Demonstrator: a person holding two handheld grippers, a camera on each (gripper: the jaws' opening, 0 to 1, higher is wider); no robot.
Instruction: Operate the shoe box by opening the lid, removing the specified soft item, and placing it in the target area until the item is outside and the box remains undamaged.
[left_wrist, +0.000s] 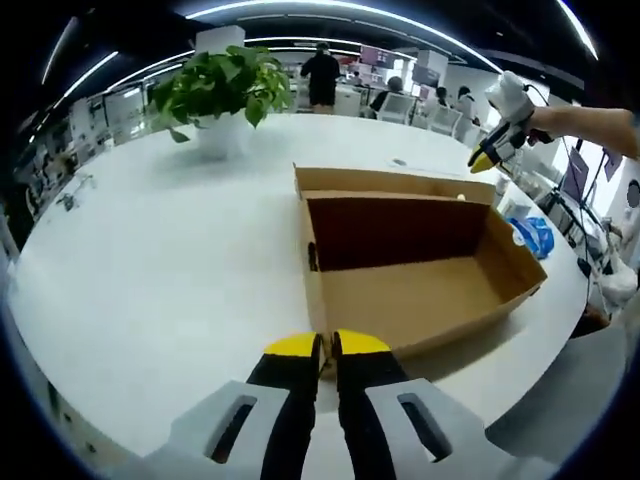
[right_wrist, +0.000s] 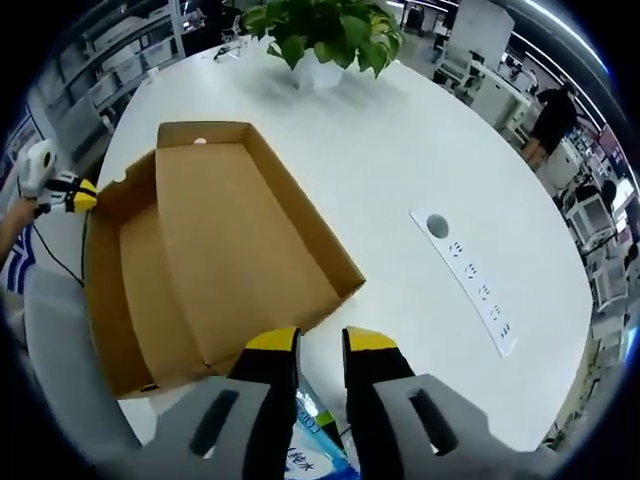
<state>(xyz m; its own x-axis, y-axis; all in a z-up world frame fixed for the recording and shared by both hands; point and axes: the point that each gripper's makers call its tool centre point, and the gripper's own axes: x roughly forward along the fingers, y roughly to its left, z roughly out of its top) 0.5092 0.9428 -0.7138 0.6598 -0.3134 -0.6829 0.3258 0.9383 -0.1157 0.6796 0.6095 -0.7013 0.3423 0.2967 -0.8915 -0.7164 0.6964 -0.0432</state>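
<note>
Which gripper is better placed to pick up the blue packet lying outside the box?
Right. The right gripper, open, hangs just above the blue packet; the left gripper sits across the box from it.

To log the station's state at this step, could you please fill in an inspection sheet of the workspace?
Surface: white round table.
Job's things: cardboard shoe box with its lid open, inside looks empty; blue-and-white soft pack lies outside it on the table.
Clutter: potted plant.
Grippers: left hand-held gripper, jaws nearly together at the box's near wall, grip unclear; right hand-held gripper, jaws apart above the pack.
Cables: thin dark cable beyond the table edge; socket strip set in the table.
Surroundings: open office, desks, person standing.
</note>
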